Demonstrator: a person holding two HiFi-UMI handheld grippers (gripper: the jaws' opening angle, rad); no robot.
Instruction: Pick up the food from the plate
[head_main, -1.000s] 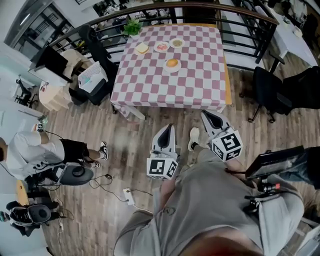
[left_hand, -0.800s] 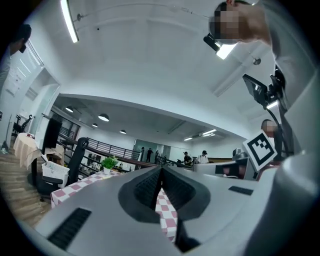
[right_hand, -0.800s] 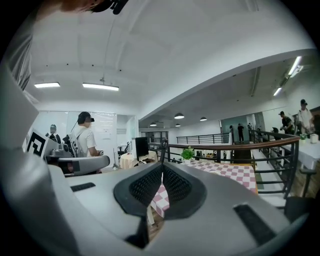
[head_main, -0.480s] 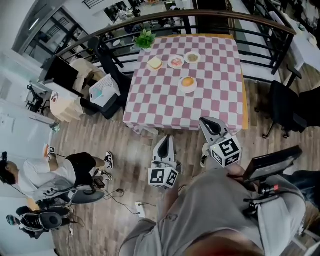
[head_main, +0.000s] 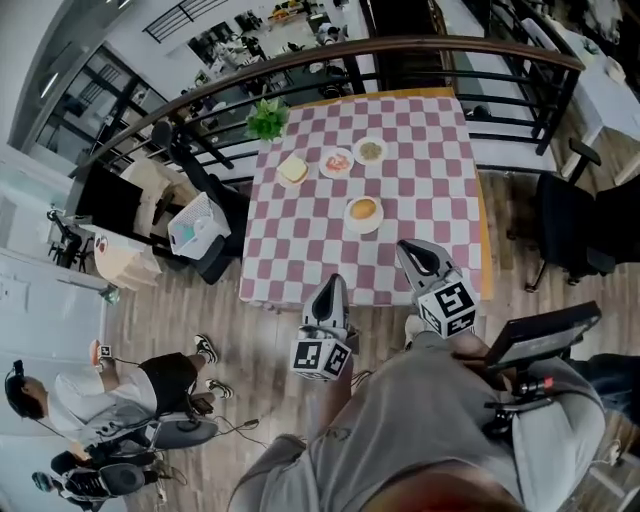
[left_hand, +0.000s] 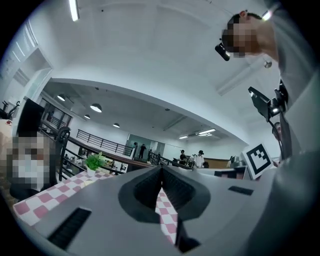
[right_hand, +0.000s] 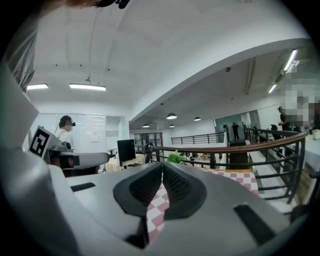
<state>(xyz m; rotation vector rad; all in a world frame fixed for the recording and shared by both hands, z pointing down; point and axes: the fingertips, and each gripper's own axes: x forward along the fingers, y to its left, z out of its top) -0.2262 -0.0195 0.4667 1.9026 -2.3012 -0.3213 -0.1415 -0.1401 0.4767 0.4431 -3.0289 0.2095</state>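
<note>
shirt (head_main: 430, 420): grey | left tongs (head_main: 331, 282), right tongs (head_main: 405, 246): grey, black pads (left_hand: 147, 189) | cubes (head_main: 322, 357): black-white markers

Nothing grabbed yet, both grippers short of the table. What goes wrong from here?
The left gripper and right gripper are both shut and empty; arriving shut could shove food rather than grip it.
The far dishes crowd together behind the nearest plate; reaching over it risks a knock.
The checkered tablecloth hangs loose; a snag could drag plates.
</note>
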